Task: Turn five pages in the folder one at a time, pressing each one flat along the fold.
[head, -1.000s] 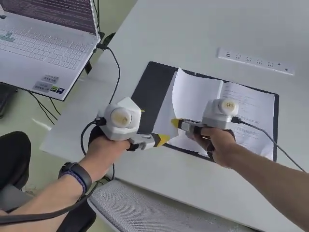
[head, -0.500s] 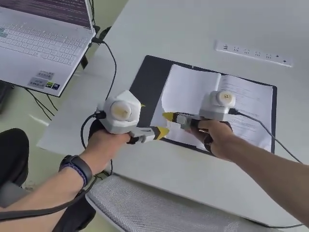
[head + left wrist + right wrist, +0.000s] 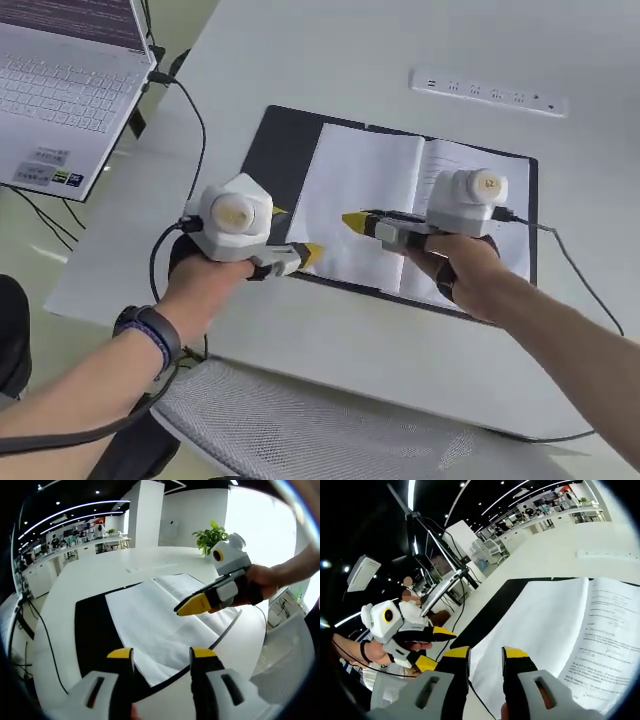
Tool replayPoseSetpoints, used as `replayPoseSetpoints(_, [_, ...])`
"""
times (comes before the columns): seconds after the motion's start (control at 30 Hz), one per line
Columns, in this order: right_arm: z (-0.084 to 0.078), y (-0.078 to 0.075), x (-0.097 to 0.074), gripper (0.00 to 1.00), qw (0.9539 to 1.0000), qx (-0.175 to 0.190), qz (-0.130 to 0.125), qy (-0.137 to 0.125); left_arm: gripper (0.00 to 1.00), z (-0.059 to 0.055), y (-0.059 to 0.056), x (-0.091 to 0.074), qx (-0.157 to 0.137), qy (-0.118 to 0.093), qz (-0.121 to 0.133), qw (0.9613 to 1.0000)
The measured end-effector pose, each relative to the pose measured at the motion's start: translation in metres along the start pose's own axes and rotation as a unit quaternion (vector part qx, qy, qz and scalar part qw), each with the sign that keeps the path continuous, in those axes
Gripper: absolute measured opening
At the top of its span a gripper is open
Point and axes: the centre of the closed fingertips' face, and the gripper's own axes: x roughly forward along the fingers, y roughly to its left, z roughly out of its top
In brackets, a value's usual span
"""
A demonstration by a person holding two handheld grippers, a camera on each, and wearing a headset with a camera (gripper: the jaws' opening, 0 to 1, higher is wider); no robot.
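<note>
Our left tongs (image 3: 161,654), yellow-tipped, hang empty with the jaws well apart at the near left corner of the black folder (image 3: 272,150). It lies open and flat on the smooth white tabletop (image 3: 330,60), a blank sheet (image 3: 360,185) beside a printed one. Our right tongs (image 3: 486,652), empty, show a narrow gap above the paper.

**White bench** (image 3: 330,60): reference surface.
- **Power strip** (image 3: 488,92): white, lying flat near the bench's far edge.
- **Laptop** (image 3: 60,90): open, just off the bench's left edge.
- **Cable** (image 3: 196,110): black, trailing along that left edge.
- **Mesh chair** (image 3: 300,430): grey, below the bench's near edge.
- **Potted plant** (image 3: 214,536): beyond the bench's far end.
</note>
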Motion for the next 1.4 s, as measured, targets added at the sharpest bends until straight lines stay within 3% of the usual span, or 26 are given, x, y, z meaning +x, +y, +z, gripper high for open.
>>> replayPoseSetpoints(0.33, [0.016, -0.030, -0.032, 0.23, 0.9994, -0.001, -0.027, -0.022, 0.32, -0.011, 0.003, 0.020, 0.006, 0.019, -0.001, 0.9998])
replayPoseSetpoints(0.7, [0.012, -0.048, -0.039, 0.22, 0.9993, 0.004, -0.032, -0.020, 0.24, -0.043, 0.002, 0.034, 0.011, 0.062, 0.007, 0.9980])
replayPoseSetpoints(0.9, [0.011, -0.054, -0.037, 0.21, 0.9996, 0.003, -0.028, -0.010, 0.21, -0.061, 0.004, 0.037, 0.042, 0.089, 0.020, 0.9950])
replayPoseSetpoints(1.4, [0.016, -0.069, -0.023, 0.17, 0.9999, 0.000, -0.011, 0.004, 0.23, -0.059, 0.003, 0.036, 0.042, 0.078, 0.027, 0.9957])
